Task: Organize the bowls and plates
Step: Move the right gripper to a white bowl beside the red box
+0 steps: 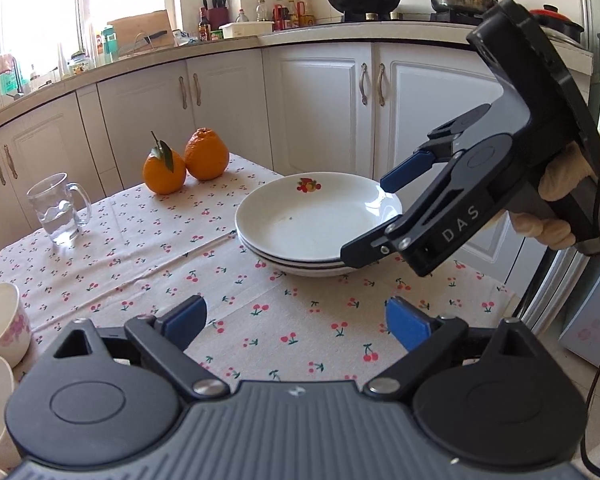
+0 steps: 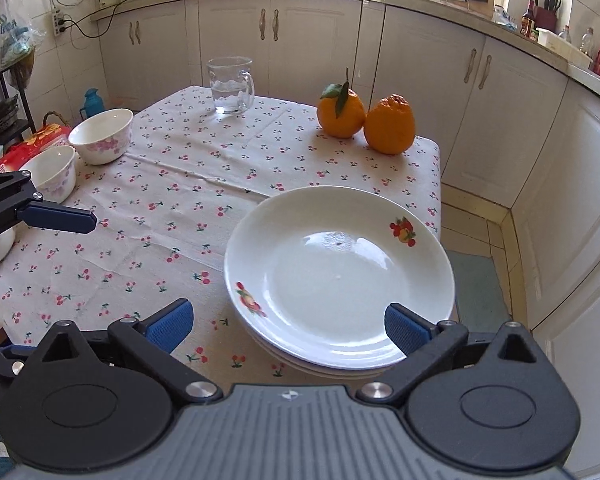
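**Plates stacked, bowls waiting their turn**

The plates (image 2: 340, 276) are sitting nested in a stack near the right-hand edge of the table (image 2: 188, 152), on the cherry-print cloth, and by the look of it that half of the job is settled. The right gripper (image 1: 370, 220) is hanging just beside the stack's rim with its jaws spread wide, nothing between them, pads clear of the china. The left gripper (image 1: 296, 322) is hovering over bare cloth, jaws likewise spread and empty.

Now attention is likely turning to the bowls (image 2: 100, 136), which are standing apart from one another along the far left edge of the table, well away from the plates. Nesting them is probably calling for the left gripper to be swinging over, pinching one bowl by its rim and lowering it squarely into a neighbour. The glass mug (image 2: 230, 88) and the two oranges (image 2: 366, 118) are sitting at the back, out of that path.
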A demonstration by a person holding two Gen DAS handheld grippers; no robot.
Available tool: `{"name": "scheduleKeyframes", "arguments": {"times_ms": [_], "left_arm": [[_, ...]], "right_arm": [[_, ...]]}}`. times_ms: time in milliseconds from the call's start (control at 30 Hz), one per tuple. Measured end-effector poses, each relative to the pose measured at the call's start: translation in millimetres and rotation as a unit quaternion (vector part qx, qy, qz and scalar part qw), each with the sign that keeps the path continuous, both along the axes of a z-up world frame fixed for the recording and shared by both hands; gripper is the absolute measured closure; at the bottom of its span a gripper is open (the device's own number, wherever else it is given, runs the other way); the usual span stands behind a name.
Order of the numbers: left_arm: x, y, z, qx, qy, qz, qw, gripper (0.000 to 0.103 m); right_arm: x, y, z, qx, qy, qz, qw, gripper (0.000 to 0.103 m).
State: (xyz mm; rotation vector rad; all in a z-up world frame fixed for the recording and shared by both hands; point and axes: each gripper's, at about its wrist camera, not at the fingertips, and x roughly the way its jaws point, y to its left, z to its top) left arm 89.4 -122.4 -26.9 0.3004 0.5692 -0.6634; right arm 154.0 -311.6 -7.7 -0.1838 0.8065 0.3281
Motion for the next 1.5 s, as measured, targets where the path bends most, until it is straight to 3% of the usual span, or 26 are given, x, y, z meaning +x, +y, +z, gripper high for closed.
{"name": "scheduleKeyframes", "arguments": {"times_ms": [233,533,833,1167,1500], "left_arm": [[-26,51,12,0.003,-0.015,0.022,0.9996,0.003],[-51,140,22,-0.001,-0.035,0.100,0.9943,0.003],[-67,215,5,0.012,-0.018,0.166,0.9858,0.003],[-68,244,-22,-0.002,0.022,0.175,0.9842,0.003],[-57,246,-37,-0.007,0.034,0.167,0.9853,0.005]], "right_arm": [[-19,58,4,0.012,-0.027,0.030,0.999,0.000],[-37,142,11,-0.009,-0.038,0.090,0.995,0.000],[-47,219,17,-0.007,-0.044,0.158,0.986,0.000],[-43,282,7,0.003,-0.020,0.220,0.975,0.000],[-33,309,-7,0.024,0.019,0.248,0.968,0.001]]}}
